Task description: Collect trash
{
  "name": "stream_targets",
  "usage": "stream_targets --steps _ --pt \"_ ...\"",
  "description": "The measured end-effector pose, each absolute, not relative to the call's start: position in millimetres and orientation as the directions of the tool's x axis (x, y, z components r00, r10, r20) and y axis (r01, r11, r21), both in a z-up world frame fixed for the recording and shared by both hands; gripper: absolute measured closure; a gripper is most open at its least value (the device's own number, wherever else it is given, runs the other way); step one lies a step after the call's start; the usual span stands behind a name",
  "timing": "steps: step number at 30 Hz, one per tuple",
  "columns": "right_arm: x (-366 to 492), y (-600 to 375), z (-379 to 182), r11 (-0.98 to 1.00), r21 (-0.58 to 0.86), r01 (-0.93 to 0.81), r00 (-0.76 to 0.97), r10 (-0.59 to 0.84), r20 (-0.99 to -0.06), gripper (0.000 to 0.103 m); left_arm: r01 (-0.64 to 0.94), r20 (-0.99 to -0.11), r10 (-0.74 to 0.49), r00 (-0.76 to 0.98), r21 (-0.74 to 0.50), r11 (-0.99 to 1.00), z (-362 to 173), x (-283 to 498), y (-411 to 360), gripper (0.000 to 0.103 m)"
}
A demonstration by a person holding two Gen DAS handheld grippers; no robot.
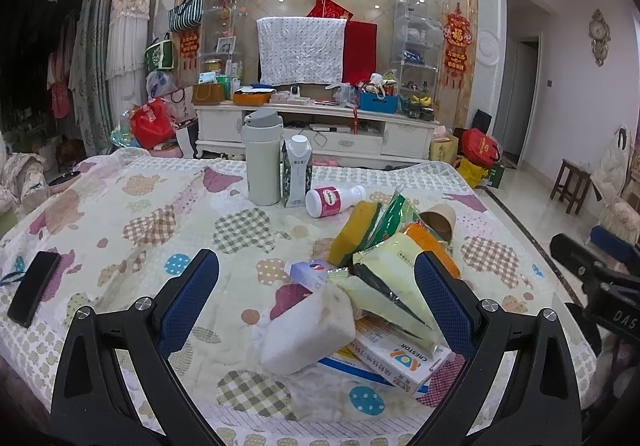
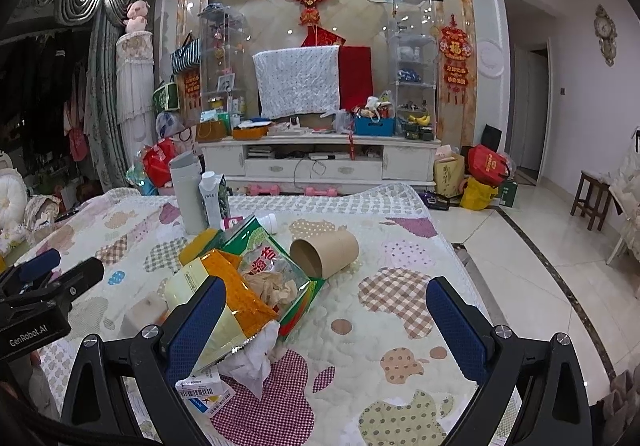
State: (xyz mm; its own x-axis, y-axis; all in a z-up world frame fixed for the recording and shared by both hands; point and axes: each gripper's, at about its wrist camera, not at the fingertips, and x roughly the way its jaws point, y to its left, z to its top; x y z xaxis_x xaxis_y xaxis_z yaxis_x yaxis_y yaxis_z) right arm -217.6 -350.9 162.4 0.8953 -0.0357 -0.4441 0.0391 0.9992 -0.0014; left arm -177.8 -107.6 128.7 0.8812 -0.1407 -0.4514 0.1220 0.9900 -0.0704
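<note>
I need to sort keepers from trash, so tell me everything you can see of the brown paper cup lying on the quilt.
The brown paper cup is plain kraft-coloured paper with no print visible. It lies tipped on its side on the patterned quilt, open mouth toward the cameras, and its inside looks empty. It sits at the far right edge of the trash pile, against the green snack bag; in the left wrist view it shows behind the wrappers. No gripper touches it.

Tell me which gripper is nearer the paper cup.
Right. The right gripper is open just short of the tipped paper cup, which lies ahead between its fingers. The left gripper is open over the wrapper pile, the cup beyond it.
</note>
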Motion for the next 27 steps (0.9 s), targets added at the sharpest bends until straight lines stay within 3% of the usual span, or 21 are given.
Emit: stream_targets --steps 27 --pt "-216.8 -362.1 145.2 0.999 0.036 0.039 0.87 -0.016 -0.493 0.003 0.113 -0.494 -0.131 0.86 -0.066 0.991 126.0 -175.7 -109.2 0.005"
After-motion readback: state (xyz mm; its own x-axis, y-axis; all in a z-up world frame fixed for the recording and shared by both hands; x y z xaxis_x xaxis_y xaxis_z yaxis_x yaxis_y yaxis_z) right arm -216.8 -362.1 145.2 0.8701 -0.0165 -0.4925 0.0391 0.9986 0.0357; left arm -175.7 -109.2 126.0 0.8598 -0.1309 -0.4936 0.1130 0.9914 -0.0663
